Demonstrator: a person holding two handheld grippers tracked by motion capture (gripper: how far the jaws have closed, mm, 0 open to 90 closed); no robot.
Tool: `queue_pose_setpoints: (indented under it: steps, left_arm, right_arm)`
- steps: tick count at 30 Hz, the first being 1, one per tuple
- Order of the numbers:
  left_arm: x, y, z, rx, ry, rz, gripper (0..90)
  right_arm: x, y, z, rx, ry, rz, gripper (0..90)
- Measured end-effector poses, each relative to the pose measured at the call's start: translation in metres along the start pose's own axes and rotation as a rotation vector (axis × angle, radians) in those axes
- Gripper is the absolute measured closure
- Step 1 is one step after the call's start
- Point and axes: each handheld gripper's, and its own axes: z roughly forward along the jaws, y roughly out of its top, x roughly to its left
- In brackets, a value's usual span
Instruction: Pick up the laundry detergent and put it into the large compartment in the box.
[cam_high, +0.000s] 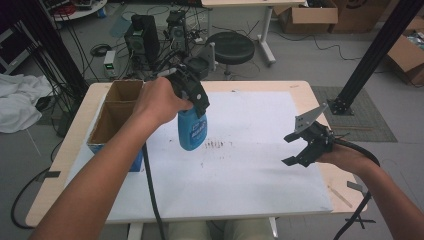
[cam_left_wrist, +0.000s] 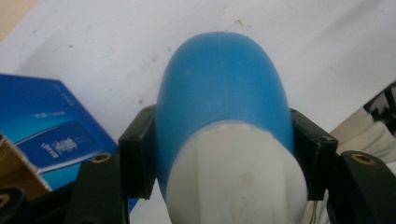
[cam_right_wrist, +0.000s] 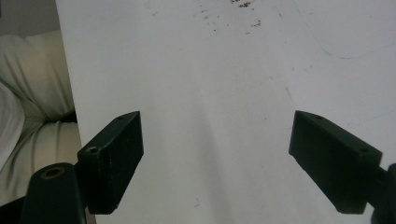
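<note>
Cardboard box (cam_high: 112, 117) stands at the table's (cam_high: 260, 200) left edge. Beside it, left gripper (cam_high: 192, 95) is clamped across the blue bottle (cam_high: 192, 131), hanging clear above the white sheet (cam_high: 240, 165). Smooth, rigid plastic, probably slippery: grip the upper body. Right gripper (cam_high: 305, 145) rests apart, empty.

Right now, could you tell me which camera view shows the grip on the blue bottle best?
The left gripper view: the blue bottle sits close up with a black pad pressed against each side. The high view shows the whole bottle hanging below the left gripper, off the white sheet, but the hand hides the contact. The right gripper view looks along open jaws at bare sheet.
</note>
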Motion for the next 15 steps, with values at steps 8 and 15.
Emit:
queue_pose_setpoints:
  steps: [8, 15]
  left_arm:
    - [0.021, 0.000, -0.019, -0.009, 0.011, -0.127, 38.0]
    - [0.038, -0.003, -0.036, -0.018, 0.037, -0.213, 38.0]
  right_arm:
    - [-0.003, 0.003, 0.002, -0.009, 0.009, -0.013, 17.5]
    - [-0.004, 0.003, 0.007, -0.011, 0.017, -0.019, 17.5]
